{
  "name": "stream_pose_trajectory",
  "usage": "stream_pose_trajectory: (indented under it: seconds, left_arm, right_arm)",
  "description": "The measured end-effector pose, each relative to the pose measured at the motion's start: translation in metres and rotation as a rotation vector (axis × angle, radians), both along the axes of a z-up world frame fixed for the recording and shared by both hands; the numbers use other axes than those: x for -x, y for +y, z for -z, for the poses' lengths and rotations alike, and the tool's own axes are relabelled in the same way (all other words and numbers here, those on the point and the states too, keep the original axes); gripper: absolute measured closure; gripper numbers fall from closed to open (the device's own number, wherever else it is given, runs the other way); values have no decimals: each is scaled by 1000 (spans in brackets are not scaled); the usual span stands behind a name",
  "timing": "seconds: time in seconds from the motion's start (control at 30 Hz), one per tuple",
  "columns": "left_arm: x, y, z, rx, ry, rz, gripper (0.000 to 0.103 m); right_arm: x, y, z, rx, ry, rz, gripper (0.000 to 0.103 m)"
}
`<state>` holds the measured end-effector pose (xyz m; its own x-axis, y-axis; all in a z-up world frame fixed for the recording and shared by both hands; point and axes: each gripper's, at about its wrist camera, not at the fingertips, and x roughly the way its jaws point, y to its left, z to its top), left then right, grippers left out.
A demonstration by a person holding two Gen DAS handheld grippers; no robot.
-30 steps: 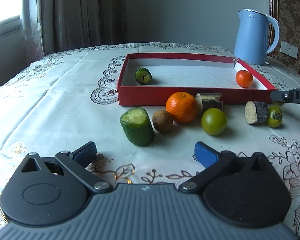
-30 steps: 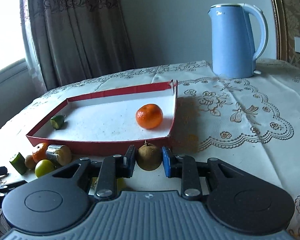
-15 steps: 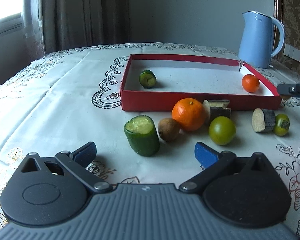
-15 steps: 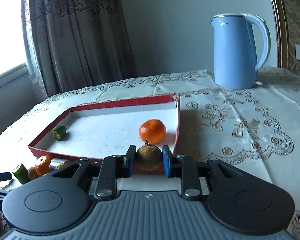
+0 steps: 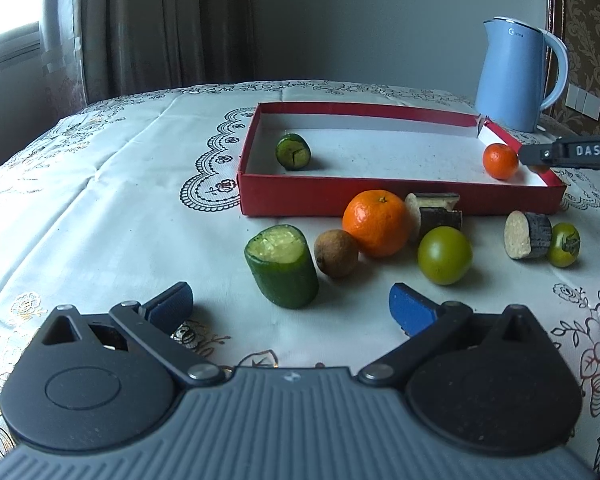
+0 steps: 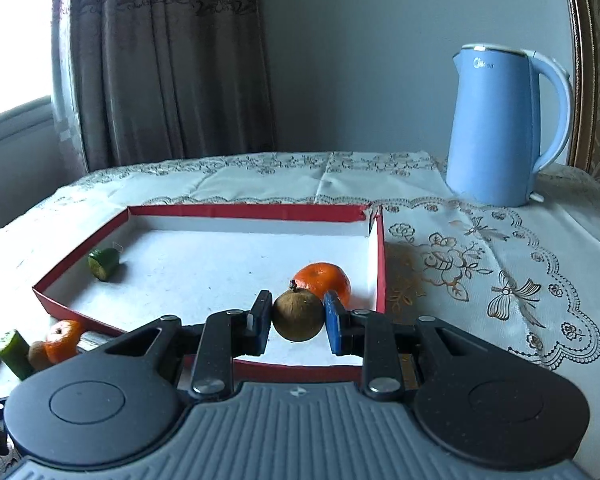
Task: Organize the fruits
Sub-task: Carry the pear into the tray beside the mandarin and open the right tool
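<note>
Fruits get sorted into the red tray (image 6: 376,256), where a small orange (image 6: 324,278) and a cucumber stub (image 6: 103,263) already lie. Right gripper (image 6: 298,316) pinches a brown fruit (image 6: 298,317) above the tray's near corner (presumably for release there). Left gripper (image 5: 290,306) hangs spread before the unsorted pile.
</note>
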<state>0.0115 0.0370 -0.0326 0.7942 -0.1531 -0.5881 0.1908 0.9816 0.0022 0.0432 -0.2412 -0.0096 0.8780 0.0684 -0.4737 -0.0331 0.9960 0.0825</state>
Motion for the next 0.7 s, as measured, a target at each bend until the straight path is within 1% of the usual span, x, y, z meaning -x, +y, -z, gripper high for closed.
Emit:
stream_pose_trajectory:
  seconds: [0.27,0.43,0.7]
  left_arm:
    - [0,0,0,0,0,0,0]
    - [0,0,0,0,0,0,0]
    - [0,0,0,0,0,0,0]
  right_arm:
    - [-8,0,8,17,33,10,76]
    - [-17,1,15,35,74,25,76]
    - [-17,2,16,48,79,34,76]
